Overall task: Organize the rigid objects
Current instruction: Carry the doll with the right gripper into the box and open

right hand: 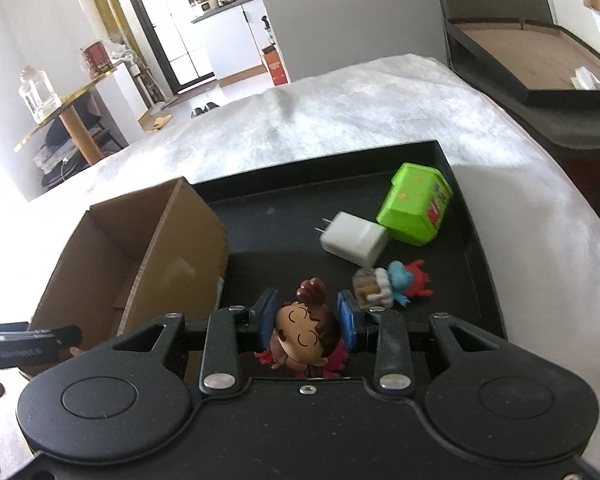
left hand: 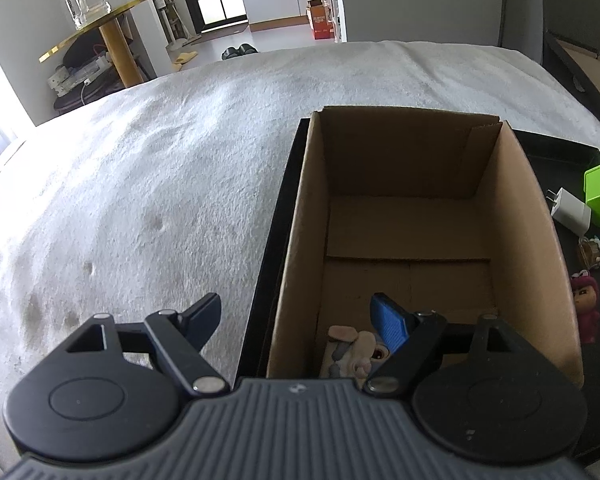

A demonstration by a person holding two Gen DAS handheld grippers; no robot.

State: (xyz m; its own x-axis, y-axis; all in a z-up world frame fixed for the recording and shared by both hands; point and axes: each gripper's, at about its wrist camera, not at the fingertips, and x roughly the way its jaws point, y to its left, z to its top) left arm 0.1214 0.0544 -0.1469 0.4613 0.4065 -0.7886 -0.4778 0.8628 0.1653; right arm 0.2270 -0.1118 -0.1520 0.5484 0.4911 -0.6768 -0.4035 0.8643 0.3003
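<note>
The brown-haired doll figure (right hand: pixel 306 330) is clamped between the jaws of the right gripper (right hand: pixel 309 320), one blue pad on each side of its big head, so that hand has its cargo sorted. It sits face-up-ish in the grip, top knot pointing away from the camera, over the black tray (right hand: pixel 456 184).

What the next move hangs on, I reckon: the cardboard box (right hand: pixel 148 240) lies to the left of those jaws, its near corner just beside them, and its open top faces up. So the doll has to go left and over the box wall before being let go. The box's long axis runs away from the cameras, so there's plenty of room along it.

The left gripper (left hand: pixel 300 316) is already hovering at the box (left hand: pixel 412 216), jaws wide apart with nothing between them; one pad hangs outside the left wall, the other is inside over a pale toy (left hand: pixel 354 350) lying at the near end of the floor. So the near end is a bit crowded; the far end of the box is bare cardboard.

Right of the box on the tray there's a white charger (right hand: pixel 354 238), a green tub (right hand: pixel 414 208) on its side and a small blue and red figure (right hand: pixel 404 280), all closer to the right hand.
</note>
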